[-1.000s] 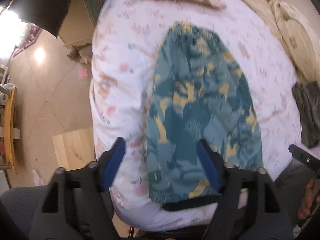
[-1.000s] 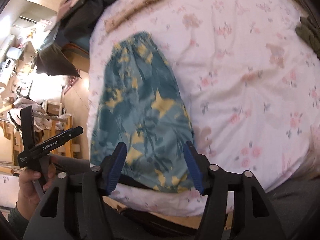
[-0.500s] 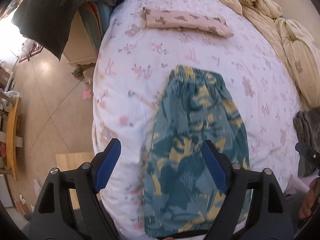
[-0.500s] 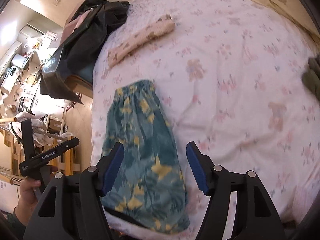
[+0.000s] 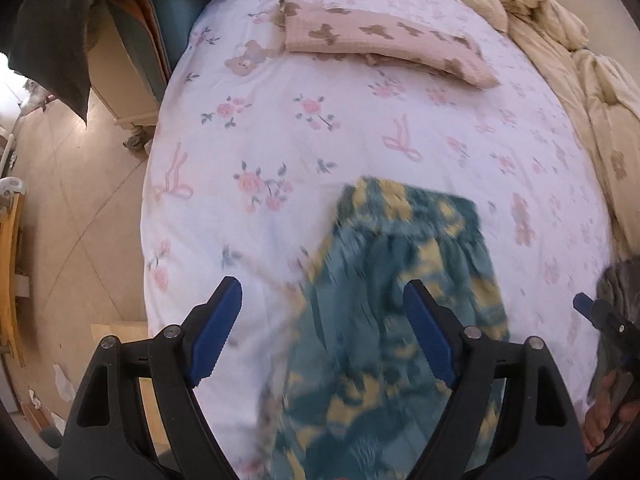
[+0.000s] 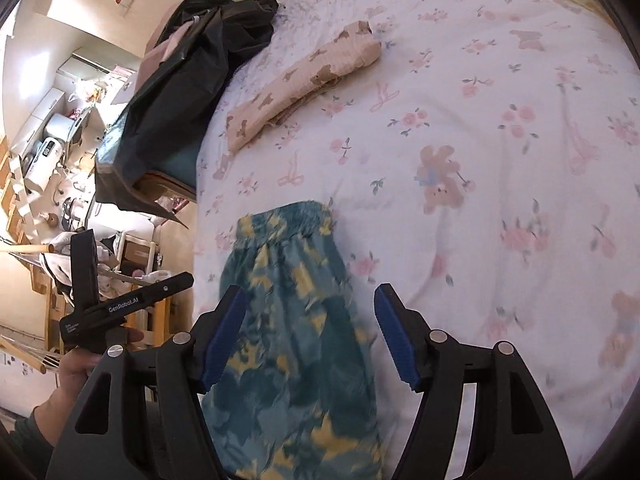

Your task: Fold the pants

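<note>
Approach step, fold not yet begun. Pants (image 5: 396, 320) flat on bed (image 5: 280, 132), waistband toward folded beige garment (image 5: 384, 44). Left gripper (image 5: 326, 336) and right gripper (image 6: 310, 336) above pants, jaws wide, nothing held; right just been opening. Next: descend, pinch fabric.

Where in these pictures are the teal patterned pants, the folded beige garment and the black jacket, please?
Teal patterned pants (image 6: 296, 320): right wrist view, mid-leg fabric below the waistband.
Folded beige garment (image 5: 384, 46): left wrist view, middle of its top layer.
Black jacket (image 6: 192, 80): right wrist view, the draped centre.
</note>
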Demonstrator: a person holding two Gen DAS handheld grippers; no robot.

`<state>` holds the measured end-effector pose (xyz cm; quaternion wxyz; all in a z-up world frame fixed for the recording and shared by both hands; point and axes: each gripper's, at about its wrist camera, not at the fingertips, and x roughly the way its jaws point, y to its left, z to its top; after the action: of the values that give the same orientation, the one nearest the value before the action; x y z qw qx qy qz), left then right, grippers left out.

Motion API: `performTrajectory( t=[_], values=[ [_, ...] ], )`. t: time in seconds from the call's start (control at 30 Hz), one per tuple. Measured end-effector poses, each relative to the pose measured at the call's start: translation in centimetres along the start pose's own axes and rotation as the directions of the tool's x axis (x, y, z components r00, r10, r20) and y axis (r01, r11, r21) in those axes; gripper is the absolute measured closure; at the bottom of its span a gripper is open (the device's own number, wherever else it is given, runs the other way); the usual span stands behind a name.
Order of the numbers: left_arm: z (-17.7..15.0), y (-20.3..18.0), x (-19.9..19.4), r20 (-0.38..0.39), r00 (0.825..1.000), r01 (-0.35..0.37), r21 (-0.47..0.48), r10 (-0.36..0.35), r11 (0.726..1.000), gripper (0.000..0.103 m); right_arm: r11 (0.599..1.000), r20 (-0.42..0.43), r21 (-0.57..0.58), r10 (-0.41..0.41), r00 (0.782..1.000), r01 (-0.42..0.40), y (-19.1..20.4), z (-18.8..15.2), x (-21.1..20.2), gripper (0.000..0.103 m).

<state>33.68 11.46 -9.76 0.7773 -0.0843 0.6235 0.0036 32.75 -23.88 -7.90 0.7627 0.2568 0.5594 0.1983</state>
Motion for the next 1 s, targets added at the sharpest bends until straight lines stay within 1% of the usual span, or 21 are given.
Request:
performTrajectory(
  t=[0.07, 0.17, 0.27, 0.4, 0.43, 0.5, 0.6, 0.63, 0.67, 0.73, 0.77, 0.83, 0.9, 1.0],
  values=[
    [0.6, 0.5, 1.1, -0.015, 1.000, 0.001, -0.025, -0.001, 1.000, 0.023, 1.000, -0.013, 0.011, 0.001, 1.000, -0.001, -0.6, 0.8, 1.4, 0.034],
    [1.7, 1.5, 3.0, -0.044, 0.996, 0.071, -0.071, -0.074, 0.995, 0.023, 1.000, -0.040, 0.010, 0.006, 0.999, -0.006, -1.3, 2.1, 3.6, 0.034],
    [2.4, 1.8, 4.5, -0.062, 0.994, 0.084, -0.081, -0.089, 0.993, 0.023, 1.000, -0.064, 0.013, 0.018, 0.998, -0.017, -1.8, 3.3, 5.6, 0.034],
    [3.0, 1.4, 6.3, -0.102, 0.990, 0.097, -0.052, -0.102, 0.994, 0.023, 0.998, -0.107, 0.029, 0.057, 0.993, -0.054, -2.5, 4.6, 8.6, 0.034],
    [3.2, 1.1, 7.0, -0.117, 0.987, 0.110, -0.040, -0.114, 0.993, 0.023, 0.997, -0.130, 0.027, 0.074, 0.989, -0.071, -2.5, 4.9, 9.7, 0.034],
    [3.4, 0.5, 7.7, -0.141, 0.983, 0.114, -0.007, -0.114, 0.993, 0.023, 0.996, -0.158, 0.015, 0.090, 0.983, -0.089, -2.3, 5.2, 11.1, 0.034],
    [3.8, -0.6, 9.0, -0.196, 0.971, 0.153, 0.062, -0.138, 0.986, 0.027, 0.995, -0.193, -0.016, 0.095, 0.977, -0.100, -1.6, 5.7, 13.2, 0.035],
    [3.7, -1.1, 9.4, -0.229, 0.963, 0.171, 0.105, -0.144, 0.980, 0.028, 0.994, -0.209, -0.022, 0.099, 0.973, -0.106, -1.3, 5.7, 14.0, 0.036],
    [3.7, -1.6, 9.6, -0.247, 0.960, 0.174, 0.148, -0.134, 0.974, 0.029, 0.994, -0.219, -0.023, 0.100, 0.971, -0.107, -1.2, 5.7, 14.5, 0.040],
    [3.7, -2.2, 9.8, -0.265, 0.957, 0.177, 0.209, -0.119, 0.962, 0.030, 0.993, -0.247, -0.020, 0.107, 0.963, -0.115, -1.1, 5.6, 15.6, 0.043],
    [3.9, -2.1, 10.0, -0.271, 0.954, 0.186, 0.206, -0.126, 0.961, 0.030, 0.992, -0.248, -0.009, 0.123, 0.961, -0.130, -1.3, 5.6, 16.0, 0.045],
    [4.3, -1.7, 10.1, -0.284, 0.947, 0.208, 0.190, -0.149, 0.960, 0.030, 0.991, -0.232, 0.013, 0.132, 0.964, -0.132, -1.7, 5.8, 16.2, 0.045],
    [4.7, -1.4, 9.8, -0.275, 0.944, 0.235, 0.183, -0.180, 0.955, 0.030, 0.987, -0.226, 0.041, 0.158, 0.961, -0.153, -2.3, 5.7, 16.2, 0.045],
    [5.4, -1.4, 9.3, -0.272, 0.936, 0.277, 0.176, -0.224, 0.944, 0.031, 0.984, -0.225, 0.054, 0.180, 0.958, -0.172, -2.8, 5.7, 15.6, 0.045]
  ],
)
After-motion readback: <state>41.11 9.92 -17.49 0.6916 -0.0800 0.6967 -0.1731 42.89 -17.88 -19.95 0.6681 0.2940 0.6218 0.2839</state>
